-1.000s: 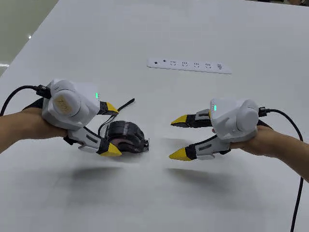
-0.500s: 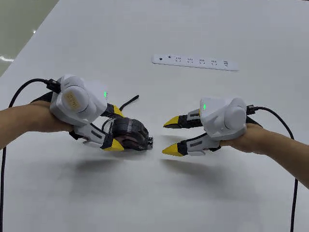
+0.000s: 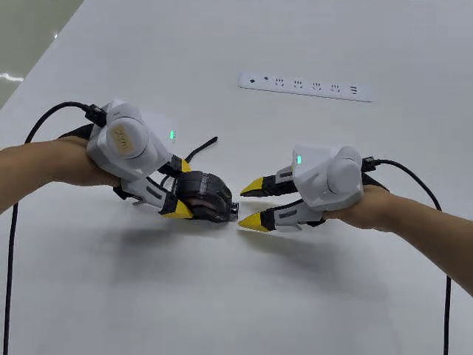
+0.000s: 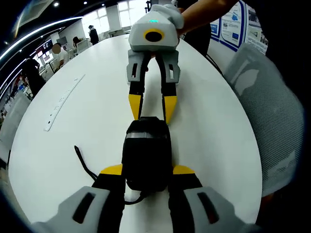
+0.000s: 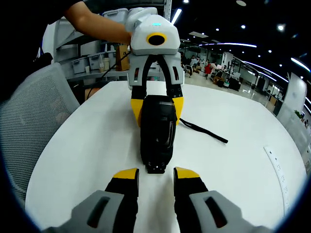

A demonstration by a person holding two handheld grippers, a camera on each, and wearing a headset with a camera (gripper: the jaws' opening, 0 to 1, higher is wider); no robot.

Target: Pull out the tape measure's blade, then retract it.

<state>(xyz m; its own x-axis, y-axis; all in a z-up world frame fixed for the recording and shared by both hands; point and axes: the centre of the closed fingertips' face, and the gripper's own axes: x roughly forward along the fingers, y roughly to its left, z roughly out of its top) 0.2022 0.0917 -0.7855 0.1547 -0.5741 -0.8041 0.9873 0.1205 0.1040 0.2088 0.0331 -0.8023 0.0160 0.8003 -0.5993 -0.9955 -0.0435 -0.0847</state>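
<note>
Bright, even light washes the white surface [image 3: 222, 44] in the head view, and it's crisp all over, no blur. Soft grey shadows spread on the near side of the left tool [image 3: 182, 188], the right tool [image 3: 240, 208] and the tape measure [image 3: 207, 198]. Both gripper views bow hard at the edges; windows [image 4: 119, 12] blow out white in the left one, ceiling strip lights [image 5: 233, 44] glare against a dark ceiling in the right one.

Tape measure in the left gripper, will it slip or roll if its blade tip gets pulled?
Probably stiff: the tape measure looks like a hard, rounded case. It might roll if loose, but the left gripper clamps its flat sides. Its strap looks floppy.
</note>
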